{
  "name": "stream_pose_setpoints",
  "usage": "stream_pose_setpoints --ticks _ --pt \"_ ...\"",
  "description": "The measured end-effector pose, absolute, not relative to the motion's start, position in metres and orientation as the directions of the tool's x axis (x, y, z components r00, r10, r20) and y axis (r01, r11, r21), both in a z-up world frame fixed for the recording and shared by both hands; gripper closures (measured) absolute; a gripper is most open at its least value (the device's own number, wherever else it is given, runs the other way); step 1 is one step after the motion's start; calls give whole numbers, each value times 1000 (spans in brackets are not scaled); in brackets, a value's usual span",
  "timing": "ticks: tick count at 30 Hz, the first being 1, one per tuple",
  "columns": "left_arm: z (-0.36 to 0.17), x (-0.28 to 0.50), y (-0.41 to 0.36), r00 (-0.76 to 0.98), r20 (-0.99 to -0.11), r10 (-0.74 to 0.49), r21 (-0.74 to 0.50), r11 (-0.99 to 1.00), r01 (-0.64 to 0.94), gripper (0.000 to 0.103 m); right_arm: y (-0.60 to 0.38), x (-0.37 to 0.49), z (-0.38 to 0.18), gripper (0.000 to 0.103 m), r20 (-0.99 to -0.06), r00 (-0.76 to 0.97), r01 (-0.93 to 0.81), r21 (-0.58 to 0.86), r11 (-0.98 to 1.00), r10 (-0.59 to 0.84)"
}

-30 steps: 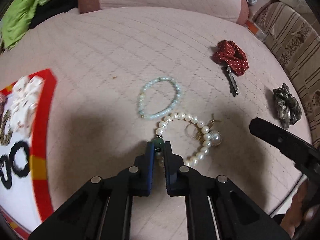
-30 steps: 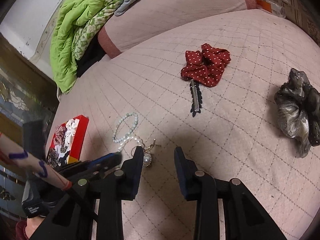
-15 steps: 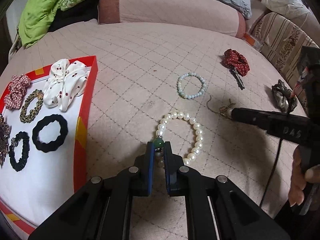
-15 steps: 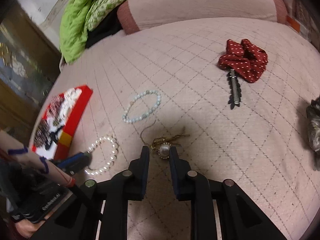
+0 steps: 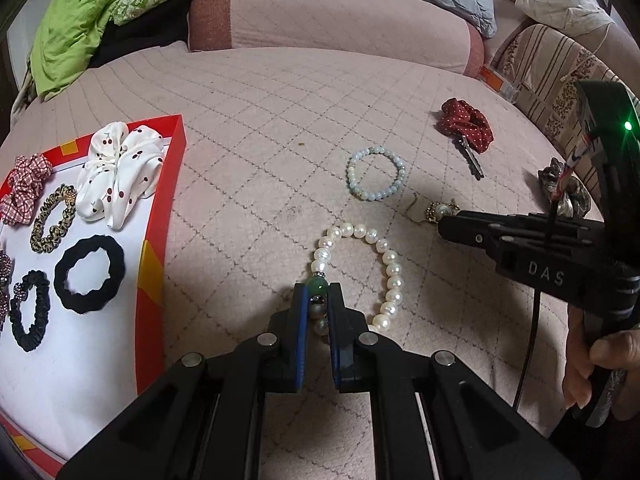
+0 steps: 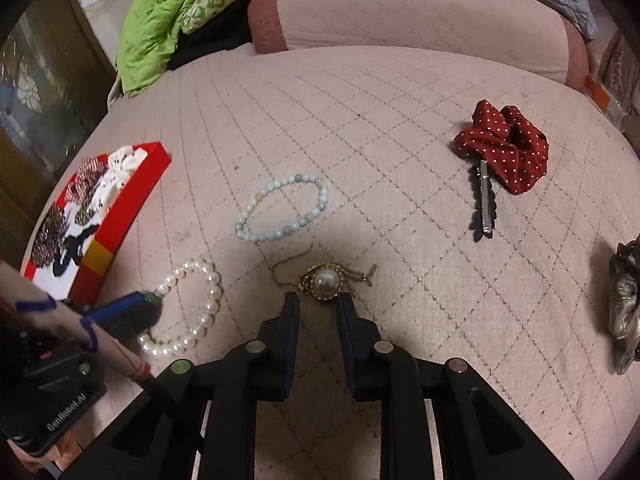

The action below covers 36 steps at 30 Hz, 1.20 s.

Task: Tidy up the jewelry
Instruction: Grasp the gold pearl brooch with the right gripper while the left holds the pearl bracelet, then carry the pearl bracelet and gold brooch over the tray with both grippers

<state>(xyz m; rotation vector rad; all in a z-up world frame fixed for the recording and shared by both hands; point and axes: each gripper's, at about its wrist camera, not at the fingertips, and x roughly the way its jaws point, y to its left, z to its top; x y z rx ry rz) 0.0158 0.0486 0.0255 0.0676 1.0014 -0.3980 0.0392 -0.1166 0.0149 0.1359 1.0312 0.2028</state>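
My left gripper (image 5: 318,294) is shut on the pearl bracelet (image 5: 386,264) at its green bead; the rest of the loop lies on the pink quilt. The right wrist view shows the same grip (image 6: 154,300) on the bracelet (image 6: 208,304). My right gripper (image 6: 318,300) stands with its jaws narrowly apart, its tips just short of the gold pearl pendant (image 6: 326,280) and its chain. No pad visibly presses on the pendant. A pale blue bead bracelet (image 6: 282,210) lies beyond it. The red tray (image 5: 158,248) at the left holds several scrunchies.
A red dotted scrunchie (image 6: 506,142) and a metal hair clip (image 6: 484,204) lie at the far right. A dark shiny scrunchie (image 6: 624,300) sits at the right edge. Pink bolster (image 5: 340,16), green and grey bedding are at the back. A hand (image 5: 596,364) holds the right gripper's handle.
The left gripper dragged the pearl bracelet leftwards, away from the pendant and nearer the tray. The right gripper's jaws narrowed, it rolled, and it came down to the pendant.
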Motion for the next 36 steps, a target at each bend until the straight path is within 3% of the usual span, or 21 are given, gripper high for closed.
stream_pose_setpoints --ticks 20,25,36 --pt "22 17 42 484 -827 -285 -102 924 369 94 -102 57 11 79 -829 530 -86 155 984 177" --pt "23 16 42 493 -821 -289 -102 923 372 94 -96 57 14 83 -827 542 -108 105 989 148" --pt "56 11 56 552 -767 -328 -130 921 366 94 -110 28 54 83 -733 638 -107 221 969 238"
